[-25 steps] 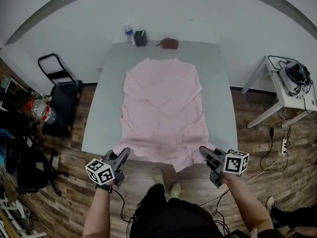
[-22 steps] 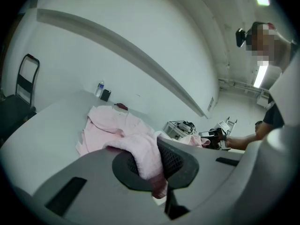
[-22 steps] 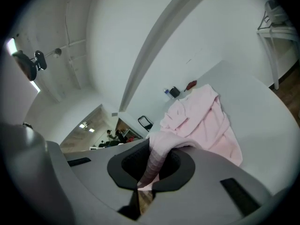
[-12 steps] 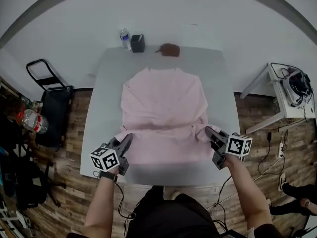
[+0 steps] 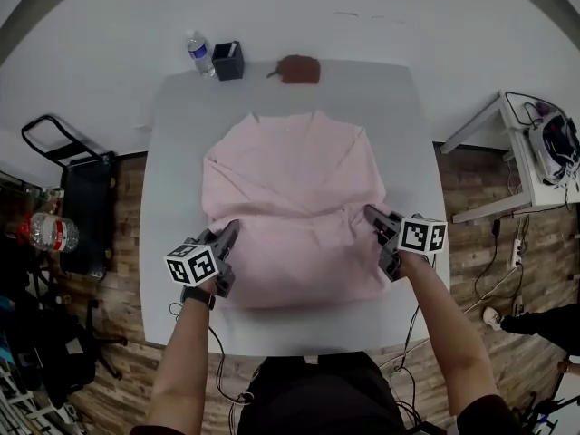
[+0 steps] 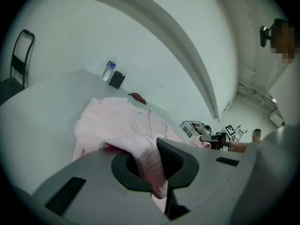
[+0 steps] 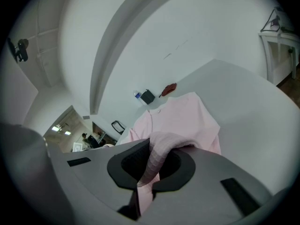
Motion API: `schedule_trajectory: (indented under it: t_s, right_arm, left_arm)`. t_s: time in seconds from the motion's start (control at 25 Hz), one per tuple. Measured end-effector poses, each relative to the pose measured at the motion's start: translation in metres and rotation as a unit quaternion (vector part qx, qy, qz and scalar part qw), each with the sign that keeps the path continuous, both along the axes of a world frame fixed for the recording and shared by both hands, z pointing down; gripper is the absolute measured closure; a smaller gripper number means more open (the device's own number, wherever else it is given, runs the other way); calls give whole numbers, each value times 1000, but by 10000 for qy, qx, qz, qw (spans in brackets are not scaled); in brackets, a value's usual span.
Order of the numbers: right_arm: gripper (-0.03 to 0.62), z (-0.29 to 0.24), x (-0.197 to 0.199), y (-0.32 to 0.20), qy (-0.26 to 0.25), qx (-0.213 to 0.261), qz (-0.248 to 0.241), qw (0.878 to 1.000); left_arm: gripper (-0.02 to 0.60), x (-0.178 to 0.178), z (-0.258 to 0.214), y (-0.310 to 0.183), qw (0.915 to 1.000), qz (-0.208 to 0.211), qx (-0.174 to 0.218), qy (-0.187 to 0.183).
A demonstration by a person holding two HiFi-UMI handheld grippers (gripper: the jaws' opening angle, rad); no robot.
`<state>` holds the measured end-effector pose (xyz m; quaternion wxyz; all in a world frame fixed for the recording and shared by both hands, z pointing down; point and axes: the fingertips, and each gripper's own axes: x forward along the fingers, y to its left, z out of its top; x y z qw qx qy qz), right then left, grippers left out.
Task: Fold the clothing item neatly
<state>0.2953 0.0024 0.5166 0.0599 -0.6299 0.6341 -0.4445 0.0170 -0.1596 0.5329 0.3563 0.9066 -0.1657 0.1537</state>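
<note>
Currently I hold my left claw [image 5: 227, 236] and right claw [image 5: 372, 216] each clamped on a corner of the pale pink fabric shirt [image 5: 290, 175], doubled over itself on the grey counter [image 5: 172, 161].

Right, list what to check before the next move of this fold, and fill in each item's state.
1. Jaws of the left gripper shut on the pink shirt edge: ok.
2. Jaws of the right gripper shut on the shirt edge: ok.
3. Both grippers roughly level across the shirt: ok.
4. The water bottle, black box and brown pouch stand apart from the collar end: ok.
5. Lower layer flat under the raised part: cannot tell.
</note>
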Motion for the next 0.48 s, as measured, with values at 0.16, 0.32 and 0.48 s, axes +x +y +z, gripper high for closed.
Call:
schedule_trajectory:
  t_s: [0.16, 0.32, 0.48]
  right_arm:
    - [568, 42, 6, -14, -53, -408, -225, 9989]
    - [395, 65, 11, -18, -272, -772, -210, 9964]
    - [378, 35, 22, -22, -1413, -508, 163, 9885]
  left_arm:
    - [440, 5, 39, -4, 9983, -28, -313, -488]
    - [374, 7, 48, -5, 9963, -110, -306, -794]
    - [362, 9, 35, -10, 9973, -252, -398, -558]
